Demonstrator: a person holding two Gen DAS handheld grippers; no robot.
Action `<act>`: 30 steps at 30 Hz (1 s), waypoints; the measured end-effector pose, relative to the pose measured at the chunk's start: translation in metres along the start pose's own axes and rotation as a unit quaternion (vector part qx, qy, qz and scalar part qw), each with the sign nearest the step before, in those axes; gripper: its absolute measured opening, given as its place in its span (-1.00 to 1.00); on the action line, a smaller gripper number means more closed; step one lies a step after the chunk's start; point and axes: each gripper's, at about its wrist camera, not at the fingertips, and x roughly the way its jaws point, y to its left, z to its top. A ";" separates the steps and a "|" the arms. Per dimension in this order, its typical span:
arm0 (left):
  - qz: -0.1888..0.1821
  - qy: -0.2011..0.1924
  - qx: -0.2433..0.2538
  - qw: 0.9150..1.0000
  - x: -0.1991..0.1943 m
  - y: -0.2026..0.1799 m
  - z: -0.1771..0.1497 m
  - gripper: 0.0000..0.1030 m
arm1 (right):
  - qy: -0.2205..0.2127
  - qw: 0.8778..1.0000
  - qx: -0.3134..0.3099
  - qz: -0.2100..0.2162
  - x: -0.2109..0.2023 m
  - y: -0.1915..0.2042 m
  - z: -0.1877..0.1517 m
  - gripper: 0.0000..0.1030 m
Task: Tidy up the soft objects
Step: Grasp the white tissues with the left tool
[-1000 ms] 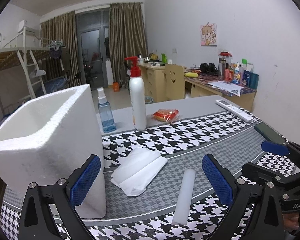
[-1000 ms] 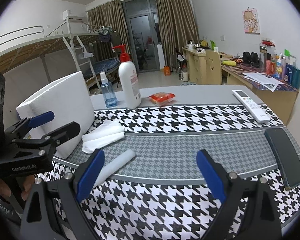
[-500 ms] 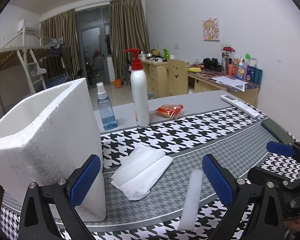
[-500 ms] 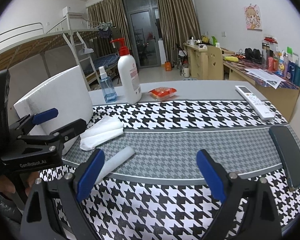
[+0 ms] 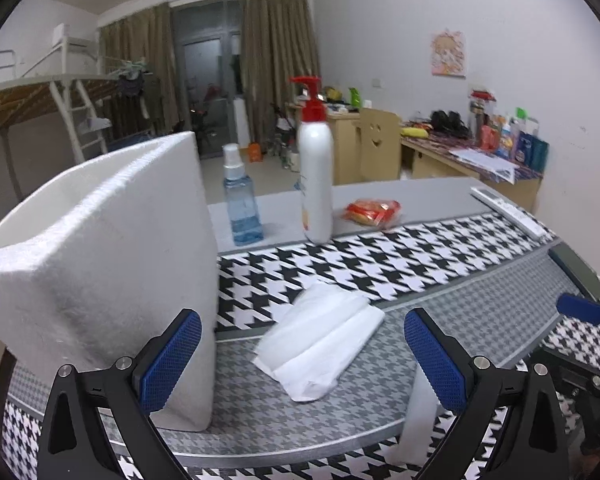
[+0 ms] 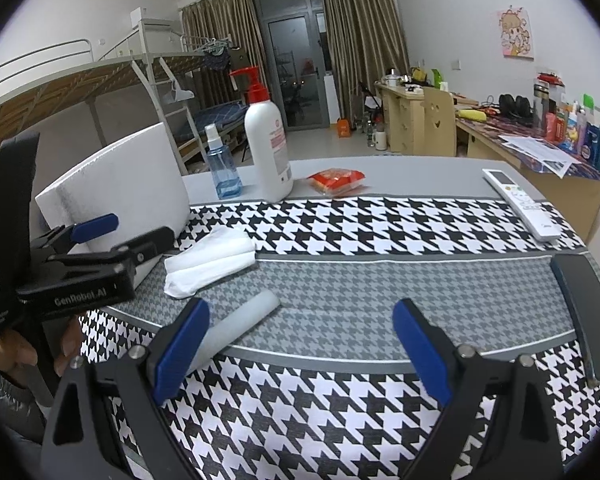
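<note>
folded cloth (image 5: 320,340) now sits centred between the wide-open, empty left gripper (image 5: 300,356) fingers, which have advanced; right gripper (image 6: 300,348) gapes empty near the foam roll (image 6: 240,326).

Foam box (image 5: 100,264) blocks left; bare cloth (image 6: 360,280) right of towel (image 5: 320,340).

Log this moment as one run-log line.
left gripper: open, empty, facing folded white cloth | right gripper: open, empty | foam roll: on table | white foam box: upright
</note>
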 end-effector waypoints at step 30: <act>-0.022 0.116 0.004 0.993 0.051 0.004 -0.017 0.13 | 0.040 0.999 -0.014 0.025 0.020 0.020 -0.002 0.85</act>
